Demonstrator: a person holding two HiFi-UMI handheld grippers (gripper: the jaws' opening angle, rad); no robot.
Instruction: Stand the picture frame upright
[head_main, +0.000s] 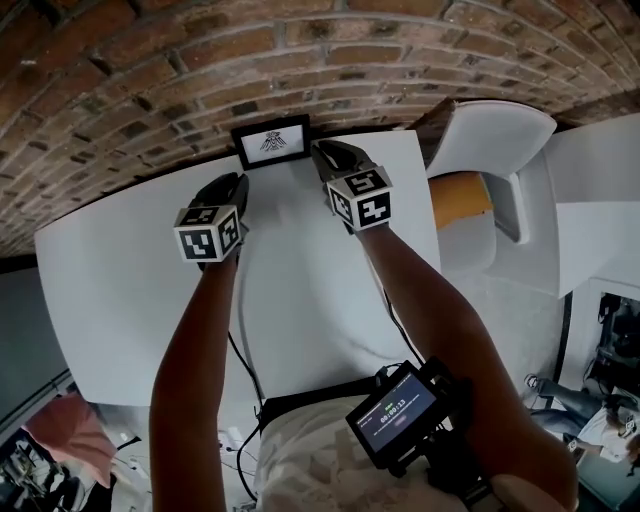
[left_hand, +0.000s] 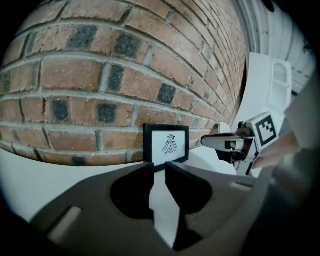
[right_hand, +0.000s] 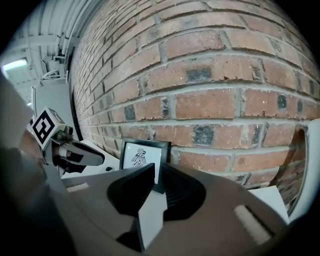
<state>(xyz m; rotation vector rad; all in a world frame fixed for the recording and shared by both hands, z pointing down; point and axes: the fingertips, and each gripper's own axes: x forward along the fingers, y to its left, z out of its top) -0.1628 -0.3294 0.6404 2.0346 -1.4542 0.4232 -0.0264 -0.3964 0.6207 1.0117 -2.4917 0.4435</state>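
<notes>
Brick wall backs the upright picture frame (head_main: 271, 143), top centre; left gripper (left_hand: 159, 167) and right gripper (right_hand: 157, 171) jaws slightly parted, empty; draw back without nudging it.

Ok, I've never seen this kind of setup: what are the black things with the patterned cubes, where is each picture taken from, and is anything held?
No robot here: a person holds a two-jaw tool in each hand, the left gripper and the right gripper; the cubes are part of them. One picture comes from a camera on the person's head, looking down at a white table against a brick wall. The other two come from cameras riding on each gripper, looking along its jaws. On the table a small black picture frame stands upright by the wall. Both pairs of jaws are slightly apart with nothing between them, so nothing is held.
</notes>
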